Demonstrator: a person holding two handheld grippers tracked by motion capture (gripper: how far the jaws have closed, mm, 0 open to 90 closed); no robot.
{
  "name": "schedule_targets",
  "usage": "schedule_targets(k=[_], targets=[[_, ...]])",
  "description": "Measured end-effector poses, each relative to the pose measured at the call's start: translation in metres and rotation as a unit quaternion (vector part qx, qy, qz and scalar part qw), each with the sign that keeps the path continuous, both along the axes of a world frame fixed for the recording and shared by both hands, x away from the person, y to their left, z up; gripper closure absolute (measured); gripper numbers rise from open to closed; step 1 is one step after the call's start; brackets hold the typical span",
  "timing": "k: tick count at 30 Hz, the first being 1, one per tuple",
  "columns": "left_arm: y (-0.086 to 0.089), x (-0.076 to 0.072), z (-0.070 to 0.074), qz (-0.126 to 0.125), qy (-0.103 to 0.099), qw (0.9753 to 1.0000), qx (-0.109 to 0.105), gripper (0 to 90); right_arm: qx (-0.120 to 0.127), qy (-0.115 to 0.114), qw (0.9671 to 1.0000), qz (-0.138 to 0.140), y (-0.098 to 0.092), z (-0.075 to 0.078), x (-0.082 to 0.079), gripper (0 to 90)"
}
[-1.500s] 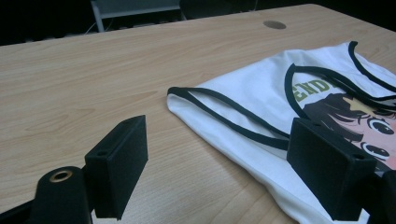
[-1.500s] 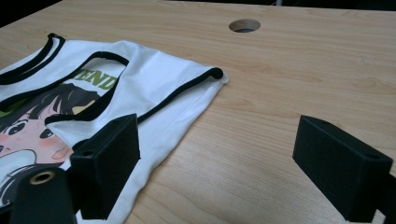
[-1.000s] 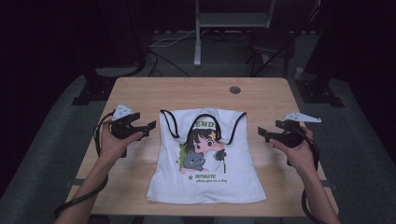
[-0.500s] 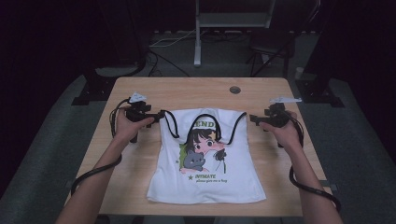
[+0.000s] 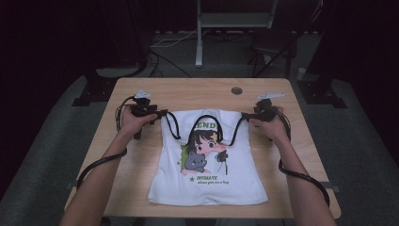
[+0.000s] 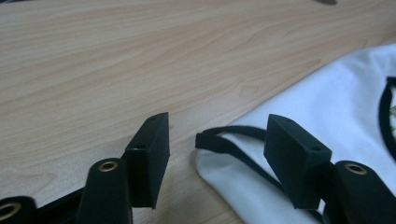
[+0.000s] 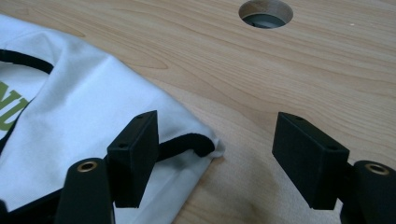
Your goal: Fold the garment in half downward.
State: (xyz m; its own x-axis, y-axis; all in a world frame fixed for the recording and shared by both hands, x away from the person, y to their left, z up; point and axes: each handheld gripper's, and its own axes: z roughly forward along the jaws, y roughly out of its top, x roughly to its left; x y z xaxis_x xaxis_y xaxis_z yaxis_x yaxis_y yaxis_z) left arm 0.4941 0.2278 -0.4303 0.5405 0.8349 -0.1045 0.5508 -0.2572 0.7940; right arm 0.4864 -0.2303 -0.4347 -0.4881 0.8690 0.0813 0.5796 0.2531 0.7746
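A white sleeveless top (image 5: 207, 169) with black trim and a cartoon girl print lies flat on the wooden table (image 5: 188, 94), neck end away from me. My left gripper (image 5: 162, 113) is open at the top's left shoulder corner. In the left gripper view the black-edged corner (image 6: 208, 140) lies between the spread jaws of this gripper (image 6: 217, 135). My right gripper (image 5: 244, 115) is open at the right shoulder corner. In the right gripper view that corner (image 7: 205, 147) sits between the jaws of the right gripper (image 7: 217, 135), closer to the left one.
A round cable hole (image 5: 236, 90) is in the table beyond the top, also in the right gripper view as the hole (image 7: 265, 11). Bare wood surrounds the garment. Dark floor, cables and a stand (image 5: 200, 42) lie past the far edge.
Both hands have moved forward and inward from the table's sides to the top's shoulder corners. The garment has not shifted.
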Motion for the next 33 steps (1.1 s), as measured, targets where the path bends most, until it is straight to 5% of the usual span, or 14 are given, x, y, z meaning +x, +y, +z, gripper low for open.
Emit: schedule_targets(k=[9, 22, 25, 29, 33], targets=[[-0.001, 0.002, -0.006, -0.004, 0.005, 1.0000, 0.005, 48.1, -0.011, -0.002, 0.9999, 0.008, 0.003, -0.001, 0.002, 38.3], [-0.007, 0.003, -0.010, -0.020, 0.018, 0.9996, 0.008, 70.0, -0.020, 0.002, 0.9993, 0.032, 0.012, -0.007, 0.001, 64.1], [-0.007, 0.003, -0.010, -0.012, 0.026, 0.9996, -0.002, 75.3, -0.010, 0.008, 0.9994, 0.032, 0.012, -0.007, 0.000, 70.1], [-0.011, 0.002, -0.007, -0.020, 0.030, 0.9993, 0.012, 80.4, 0.004, 0.014, 0.9995, 0.029, 0.012, -0.007, 0.000, 75.2], [-0.017, 0.000, 0.002, -0.032, 0.015, 0.9993, -0.005, 81.6, 0.053, 0.012, 0.9984, 0.017, 0.008, -0.006, -0.003, 76.7]])
